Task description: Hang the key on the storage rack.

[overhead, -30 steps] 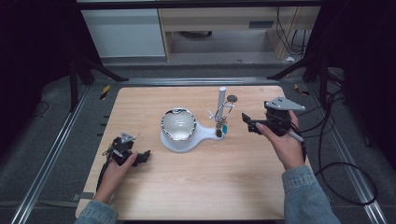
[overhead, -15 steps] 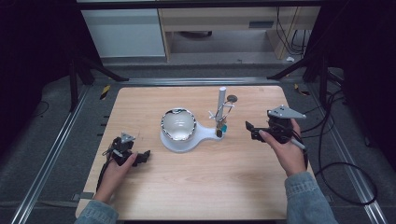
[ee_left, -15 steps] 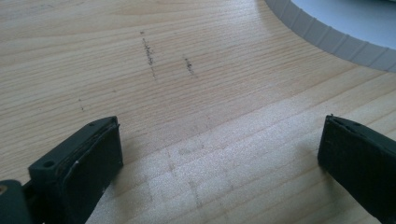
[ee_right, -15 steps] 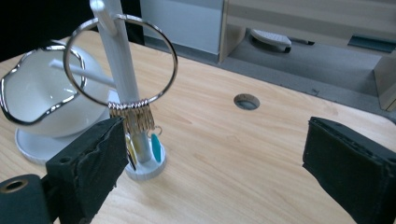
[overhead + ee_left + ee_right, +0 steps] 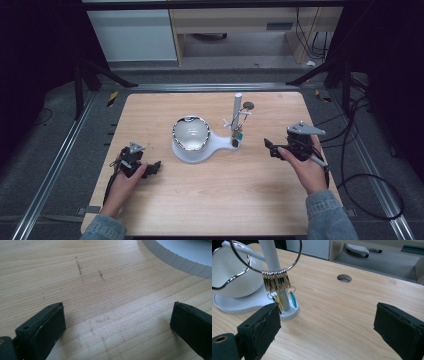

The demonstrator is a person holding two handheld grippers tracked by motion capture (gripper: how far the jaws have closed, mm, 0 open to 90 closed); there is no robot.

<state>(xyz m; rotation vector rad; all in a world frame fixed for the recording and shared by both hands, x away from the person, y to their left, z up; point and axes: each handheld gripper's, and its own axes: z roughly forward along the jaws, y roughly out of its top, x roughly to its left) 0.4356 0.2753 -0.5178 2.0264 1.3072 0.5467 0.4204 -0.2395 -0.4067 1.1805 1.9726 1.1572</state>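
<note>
R gripper [image 5: 272, 148] lowered, key ring [image 5: 275, 277] close-up

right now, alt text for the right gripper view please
A key ring hangs on a white post beside a white bowl on a wooden table. The right gripper is open, with nothing between its jaws.

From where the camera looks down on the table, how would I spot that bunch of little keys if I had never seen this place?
Start at the white bowl in the middle of the wooden table. Its white base stretches right to a thin upright white post. A large metal ring hangs on that post and carries the small gold keys, with a blue tag below; nothing else there is gold.
</note>
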